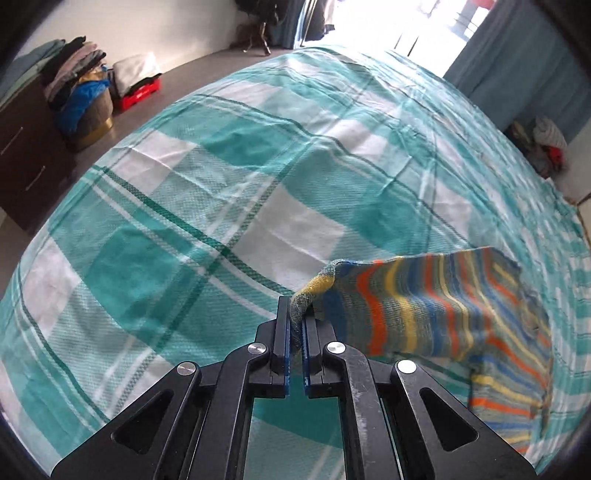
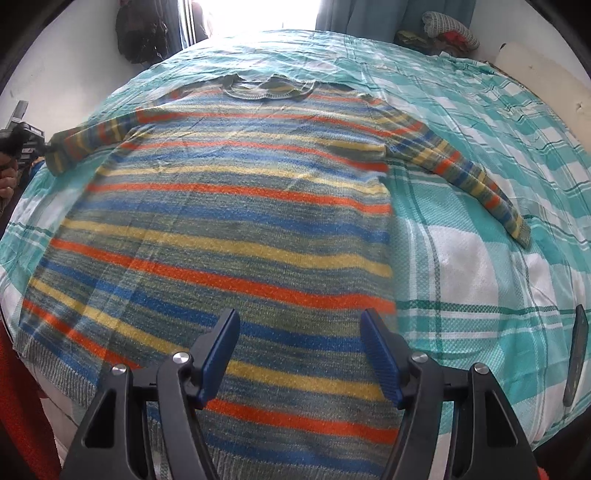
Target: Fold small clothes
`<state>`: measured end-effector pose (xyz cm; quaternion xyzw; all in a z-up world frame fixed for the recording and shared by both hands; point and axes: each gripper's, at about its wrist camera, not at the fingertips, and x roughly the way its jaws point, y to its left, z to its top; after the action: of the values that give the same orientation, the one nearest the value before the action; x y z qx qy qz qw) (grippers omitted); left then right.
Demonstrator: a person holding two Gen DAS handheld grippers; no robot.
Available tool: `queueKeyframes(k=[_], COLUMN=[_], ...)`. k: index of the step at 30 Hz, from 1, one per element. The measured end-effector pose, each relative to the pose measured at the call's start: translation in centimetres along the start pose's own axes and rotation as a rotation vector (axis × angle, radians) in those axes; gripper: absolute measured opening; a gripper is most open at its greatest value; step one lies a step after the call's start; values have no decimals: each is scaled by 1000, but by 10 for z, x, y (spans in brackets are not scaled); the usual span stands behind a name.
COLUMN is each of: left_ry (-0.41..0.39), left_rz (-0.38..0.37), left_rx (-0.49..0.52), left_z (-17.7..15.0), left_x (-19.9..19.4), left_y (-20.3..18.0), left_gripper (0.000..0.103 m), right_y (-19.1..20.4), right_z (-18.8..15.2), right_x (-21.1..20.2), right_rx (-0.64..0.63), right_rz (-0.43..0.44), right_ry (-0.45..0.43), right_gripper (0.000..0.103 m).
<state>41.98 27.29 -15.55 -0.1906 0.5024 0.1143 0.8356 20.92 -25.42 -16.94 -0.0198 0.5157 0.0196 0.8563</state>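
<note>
Right wrist view shows a knitted sweater [image 2: 229, 206] with orange, blue, yellow and grey-green stripes, lying flat on the teal checked bedsheet [image 2: 480, 280]. Its long axis runs from the hem near the camera to the collar far away, and both sleeves spread sideways. The right gripper [image 2: 299, 354] hangs spread above the hem. The left gripper [image 1: 295, 314] pinches the left sleeve cuff [image 1: 314, 291].

Daylight is pouring through a bright window [image 1: 436, 26] beside teal curtains [image 1: 517, 62]. A bed [image 1: 192, 192] under a teal-and-white plaid sheet is filling the room. Against the white wall [image 1: 177, 22], a dark dresser [image 1: 26, 147], a laundry basket [image 1: 88, 110] and a red crate [image 1: 138, 96] are sitting on the grey floor [image 1: 177, 79].
</note>
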Motion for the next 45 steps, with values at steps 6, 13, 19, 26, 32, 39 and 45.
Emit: queueKeyframes(k=[6, 13, 19, 26, 32, 39, 45], left_ry=[83, 34, 47, 69, 51, -78, -29], left_rz=[49, -62, -124, 144, 224, 107, -142], left_rx=[14, -49, -109, 57, 98, 259, 484], left_z=[7, -23, -34, -23, -36, -120, -244], left_x=[41, 29, 44, 40, 25, -74, -111], left_y=[3, 20, 22, 15, 6, -30, -111], left_gripper=[4, 76, 7, 4, 34, 73, 85], right_y=[5, 16, 27, 17, 6, 4, 19], right_z=[-1, -4, -8, -13, -16, -2, -8], right_x=[3, -3, 3, -5, -9, -21, -3], right_rx=[1, -27, -55, -21, 11, 3, -35], right_rz=[3, 13, 21, -12, -1, 21, 80], right_ry=[8, 2, 25, 14, 32, -14, 29], right_gripper=[67, 67, 67, 67, 67, 67, 67])
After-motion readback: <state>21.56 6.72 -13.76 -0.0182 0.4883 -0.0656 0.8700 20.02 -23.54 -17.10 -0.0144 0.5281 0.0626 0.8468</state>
